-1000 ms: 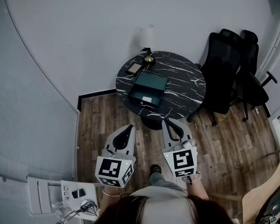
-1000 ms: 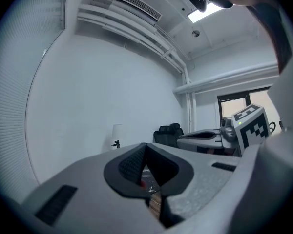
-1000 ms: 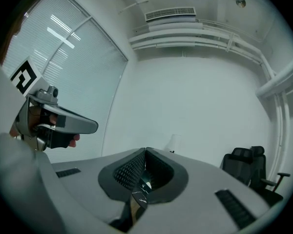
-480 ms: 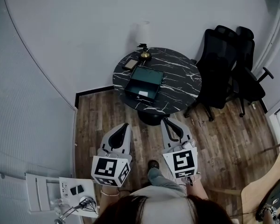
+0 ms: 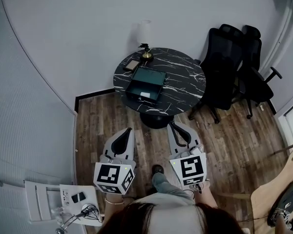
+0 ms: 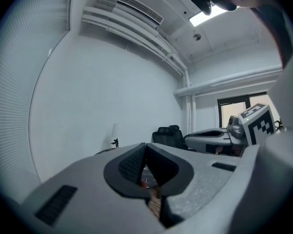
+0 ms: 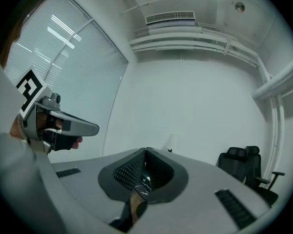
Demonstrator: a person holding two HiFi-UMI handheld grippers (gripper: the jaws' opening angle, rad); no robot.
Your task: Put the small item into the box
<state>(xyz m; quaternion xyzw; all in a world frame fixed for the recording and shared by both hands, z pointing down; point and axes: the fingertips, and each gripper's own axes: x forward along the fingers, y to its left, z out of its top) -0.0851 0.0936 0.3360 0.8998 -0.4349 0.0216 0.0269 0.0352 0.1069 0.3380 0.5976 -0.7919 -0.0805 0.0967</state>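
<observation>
A round black marble table stands ahead of me, with an open dark green box on its near left part. A small white piece lies inside the box. A small flat framed item rests on the table behind the box, next to a lamp. My left gripper and right gripper hover low over the wooden floor, well short of the table. Both are shut with nothing between the jaws, as the left gripper and the right gripper show in their own views.
Two black office chairs stand right of the table. A white wall curves behind and to the left. A white unit with cables sits at the lower left. The person's foot shows between the grippers.
The table and box have slid up and to the left in the head view and look slightly smaller. Both grippers have stayed shut and sit a little lower in the picture.
</observation>
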